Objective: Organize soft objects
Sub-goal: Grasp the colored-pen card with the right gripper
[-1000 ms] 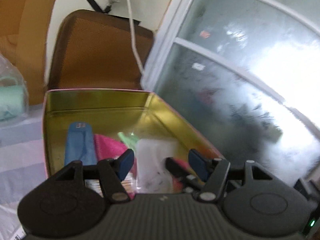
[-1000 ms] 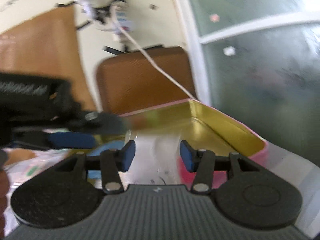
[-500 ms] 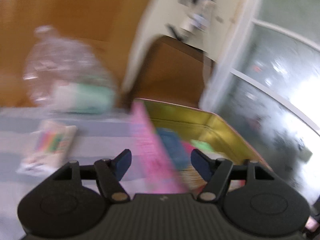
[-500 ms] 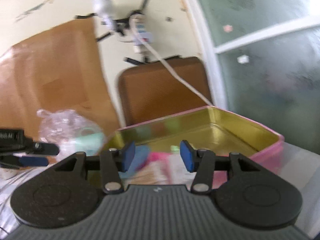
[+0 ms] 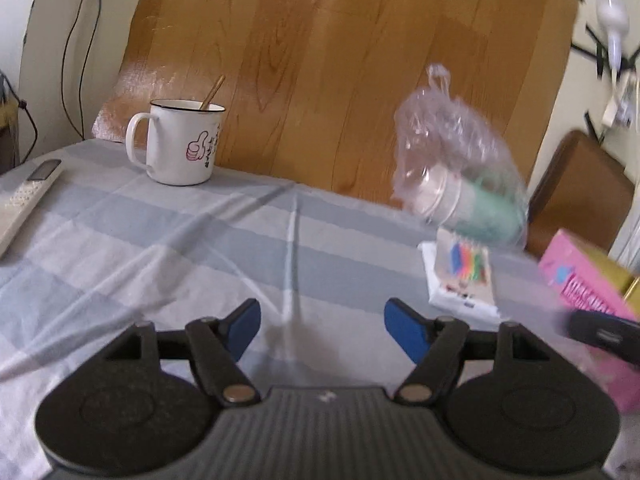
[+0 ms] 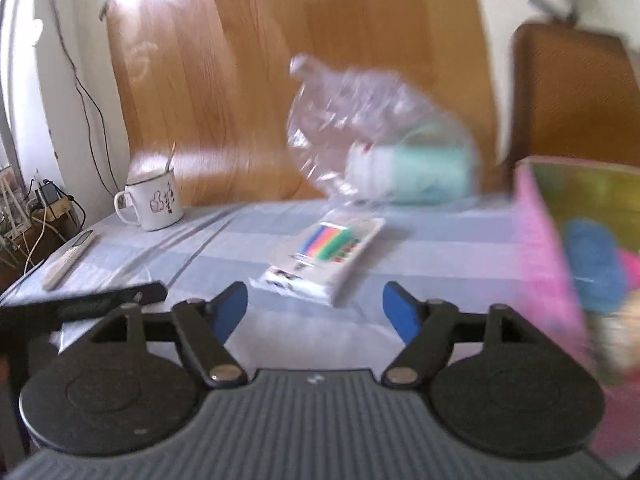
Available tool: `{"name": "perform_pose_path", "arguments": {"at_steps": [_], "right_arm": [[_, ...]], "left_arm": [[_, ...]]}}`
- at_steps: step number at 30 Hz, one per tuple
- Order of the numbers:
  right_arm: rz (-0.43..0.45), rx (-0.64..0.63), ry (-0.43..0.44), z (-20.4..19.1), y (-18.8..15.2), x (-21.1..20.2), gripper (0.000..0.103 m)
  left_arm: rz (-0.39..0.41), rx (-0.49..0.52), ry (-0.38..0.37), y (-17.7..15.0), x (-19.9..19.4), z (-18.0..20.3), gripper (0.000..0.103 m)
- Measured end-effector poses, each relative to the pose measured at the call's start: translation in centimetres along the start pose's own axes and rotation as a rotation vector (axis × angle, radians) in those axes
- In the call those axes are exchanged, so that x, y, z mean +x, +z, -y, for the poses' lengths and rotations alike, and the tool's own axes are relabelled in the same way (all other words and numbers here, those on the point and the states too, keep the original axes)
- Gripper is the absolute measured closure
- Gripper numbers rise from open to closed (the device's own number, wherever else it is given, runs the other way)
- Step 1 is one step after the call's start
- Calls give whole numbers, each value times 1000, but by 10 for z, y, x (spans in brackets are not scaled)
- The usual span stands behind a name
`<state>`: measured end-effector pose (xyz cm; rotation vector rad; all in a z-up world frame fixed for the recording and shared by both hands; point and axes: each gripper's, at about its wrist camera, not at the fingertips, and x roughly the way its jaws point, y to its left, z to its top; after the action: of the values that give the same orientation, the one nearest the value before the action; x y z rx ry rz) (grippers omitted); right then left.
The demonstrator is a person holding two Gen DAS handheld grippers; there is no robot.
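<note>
My left gripper (image 5: pixel 320 330) is open and empty above the striped grey tablecloth (image 5: pixel 180 248). My right gripper (image 6: pixel 316 312) is open and empty too. A white packet with coloured stripes (image 6: pixel 324 254) lies just beyond the right gripper; it also shows in the left wrist view (image 5: pixel 464 276). Behind it stands a clear plastic bag holding a mint-green roll (image 6: pixel 400 164), seen in the left wrist view as well (image 5: pixel 468 184). The pink tin box (image 6: pixel 548 256) with a gold inside stands at the right and holds blue (image 6: pixel 592 264) and pink soft items. Its pink wall (image 5: pixel 588 288) shows at the left view's right edge.
A white enamel mug (image 5: pixel 180 140) with a spoon stands at the table's far left. A white remote control (image 5: pixel 24 200) lies at the left edge. A wooden board (image 5: pixel 340 60) leans behind the table. A brown chair back (image 6: pixel 572 96) stands far right.
Both grippers have swung left, away from the inside of the tin box, and now face the open tablecloth, the packet and the bag. Both jaws stand wider open.
</note>
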<state>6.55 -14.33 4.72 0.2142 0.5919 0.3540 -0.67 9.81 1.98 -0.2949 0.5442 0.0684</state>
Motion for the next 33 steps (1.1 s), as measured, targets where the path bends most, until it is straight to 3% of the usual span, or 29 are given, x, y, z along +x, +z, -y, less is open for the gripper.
{"name": "perform_pose_path", "arguments": {"at_steps": [7, 9, 11, 13, 19, 23, 29, 33], "right_arm": [[-195, 262, -53, 29, 52, 111, 22], [-234, 260, -43, 30, 54, 130, 16], [-229, 190, -95, 20, 57, 134, 23], [-201, 157, -83, 15, 55, 124, 47], [-169, 134, -61, 9, 40, 79, 48], [-230, 147, 83, 5, 23, 49, 49], [-242, -30, 210, -33, -26, -11, 48], [-152, -155, 173, -53, -59, -44, 44]], "left_arm": [[43, 36, -47, -1, -8, 5, 27], [42, 29, -51, -1, -6, 5, 26], [42, 20, -56, -1, -5, 3, 26], [45, 15, -58, -1, -5, 2, 25], [53, 1, -57, -1, -6, 1, 21], [45, -8, -77, -1, -6, -1, 21], [-10, -9, -142, -1, -4, -2, 23], [-80, -16, -194, -4, -5, -5, 26]]}}
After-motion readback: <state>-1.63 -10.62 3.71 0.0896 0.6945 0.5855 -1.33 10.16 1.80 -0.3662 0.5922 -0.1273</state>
